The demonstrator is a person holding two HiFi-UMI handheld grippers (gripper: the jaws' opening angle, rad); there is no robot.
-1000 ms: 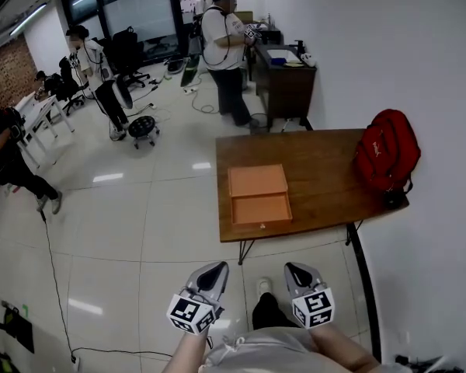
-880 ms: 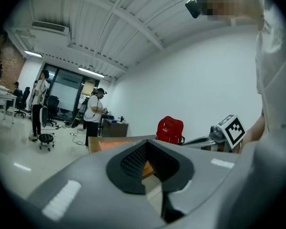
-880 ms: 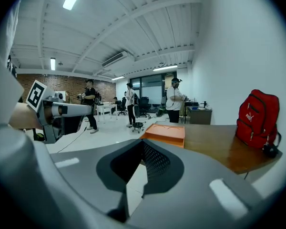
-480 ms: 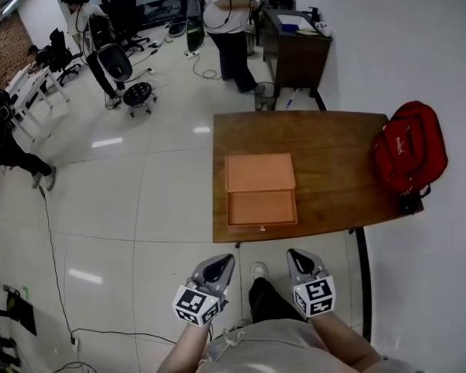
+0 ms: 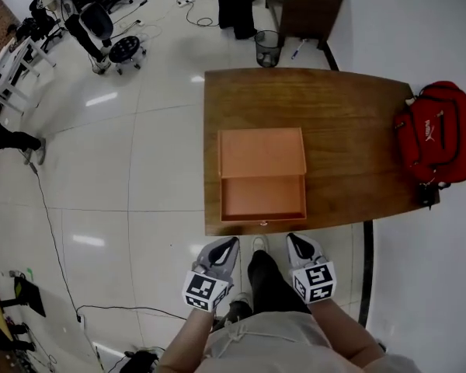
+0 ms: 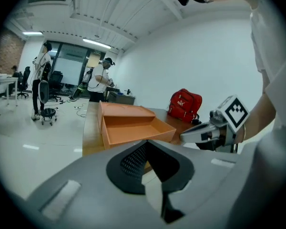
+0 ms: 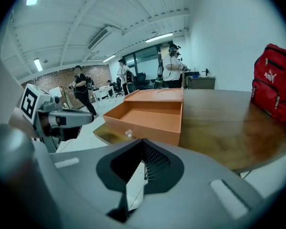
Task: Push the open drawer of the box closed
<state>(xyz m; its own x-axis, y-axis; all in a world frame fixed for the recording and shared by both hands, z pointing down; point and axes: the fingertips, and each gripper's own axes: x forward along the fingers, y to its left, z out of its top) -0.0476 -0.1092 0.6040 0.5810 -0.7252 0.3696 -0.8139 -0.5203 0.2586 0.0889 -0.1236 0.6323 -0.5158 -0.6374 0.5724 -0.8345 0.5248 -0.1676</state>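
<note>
Stepping up to the table (image 5: 349,142) since a second ago puts the left gripper (image 5: 224,245), jaws pressed together on nothing, at seven o'clock of the open drawer (image 5: 262,197), right gripper (image 5: 296,244) likewise at five; pushing looks near.

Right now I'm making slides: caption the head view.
Left gripper and right gripper, both shut, held before the table, facing the open drawer of the orange box.
</note>
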